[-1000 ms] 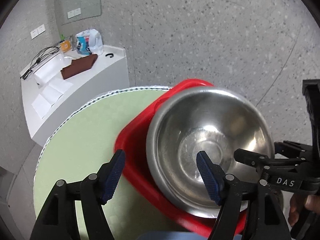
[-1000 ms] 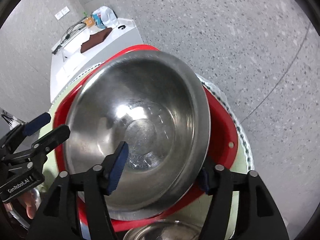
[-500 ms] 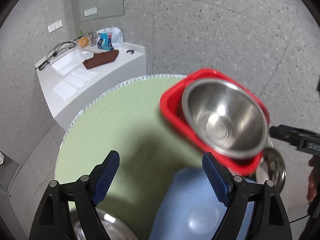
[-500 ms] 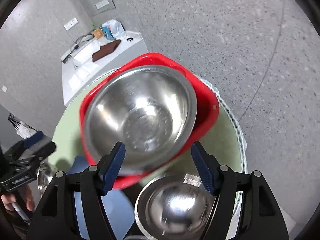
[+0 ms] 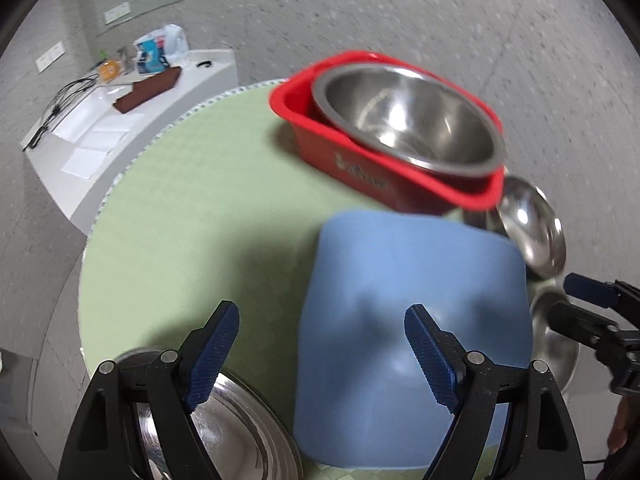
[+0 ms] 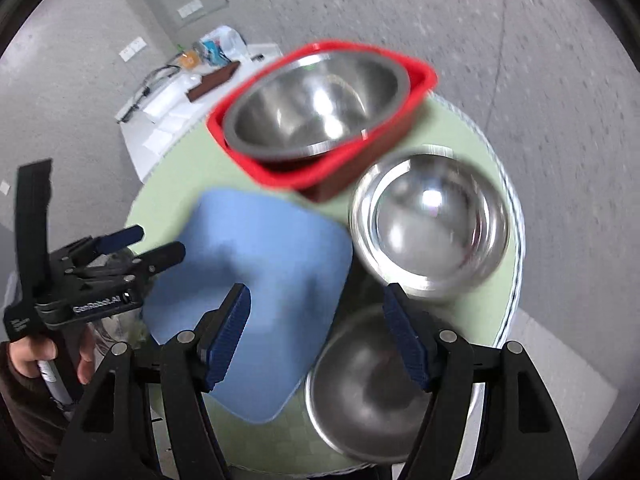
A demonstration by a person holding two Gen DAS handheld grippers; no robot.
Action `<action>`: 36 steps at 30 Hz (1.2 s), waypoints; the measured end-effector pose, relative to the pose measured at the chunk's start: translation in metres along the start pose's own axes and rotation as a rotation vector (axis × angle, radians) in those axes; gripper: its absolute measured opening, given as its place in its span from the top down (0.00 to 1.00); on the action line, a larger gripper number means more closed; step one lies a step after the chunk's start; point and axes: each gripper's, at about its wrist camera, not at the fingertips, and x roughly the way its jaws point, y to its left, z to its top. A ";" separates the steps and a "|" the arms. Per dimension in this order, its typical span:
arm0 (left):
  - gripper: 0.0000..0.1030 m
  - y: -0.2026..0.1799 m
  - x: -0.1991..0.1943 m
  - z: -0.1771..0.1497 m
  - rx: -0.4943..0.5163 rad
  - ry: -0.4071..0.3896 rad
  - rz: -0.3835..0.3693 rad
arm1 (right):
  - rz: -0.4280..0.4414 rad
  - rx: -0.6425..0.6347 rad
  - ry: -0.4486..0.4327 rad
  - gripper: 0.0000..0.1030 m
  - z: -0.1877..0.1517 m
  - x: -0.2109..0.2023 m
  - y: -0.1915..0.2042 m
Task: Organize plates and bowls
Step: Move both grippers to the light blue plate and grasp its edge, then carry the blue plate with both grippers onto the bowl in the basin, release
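Both grippers' jaws apart, empty.

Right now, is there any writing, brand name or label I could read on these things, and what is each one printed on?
"GenRoboAI": white letters on the black body of the left handheld gripper, seen from the right wrist camera.
White marking on the side of the red plastic basin holding the large steel bowl: too blurred to read.
Printed packages on the white side counter: too small to read.
Nothing else bears legible text.

A round green table (image 6: 476, 312) carried a red basin (image 6: 404, 116) at its far edge, a blue mat (image 6: 264, 272) centrally, and steel bowls (image 6: 432, 220) along its right edge.
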 end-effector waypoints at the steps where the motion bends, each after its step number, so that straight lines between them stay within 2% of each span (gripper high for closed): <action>1: 0.21 0.001 0.001 0.000 0.005 0.006 -0.004 | -0.014 0.013 -0.002 0.32 -0.005 0.002 0.000; 11: 0.22 0.006 0.009 -0.003 0.049 0.064 -0.017 | -0.091 0.053 -0.002 0.37 -0.013 0.035 0.006; 17: 0.36 0.006 0.023 0.004 0.063 0.084 -0.019 | -0.100 0.039 0.023 0.38 -0.010 0.045 0.010; 20: 0.46 0.009 0.024 0.008 0.061 0.076 -0.026 | -0.082 0.029 0.037 0.43 -0.010 0.049 0.012; 22: 0.57 0.011 0.028 0.010 0.051 0.085 -0.039 | -0.066 0.033 0.046 0.53 -0.009 0.052 0.012; 26: 0.66 0.011 0.035 0.010 0.057 0.100 -0.046 | -0.040 0.042 0.056 0.58 -0.005 0.056 0.011; 27: 0.70 0.010 0.036 0.011 0.059 0.102 -0.052 | -0.037 0.047 0.057 0.62 -0.004 0.056 0.010; 34: 0.75 0.015 0.037 0.018 0.035 0.079 -0.027 | 0.011 0.074 0.045 0.79 -0.001 0.053 0.005; 36: 0.76 0.018 0.033 0.020 0.018 0.068 -0.032 | 0.038 0.082 0.044 0.81 0.001 0.049 0.005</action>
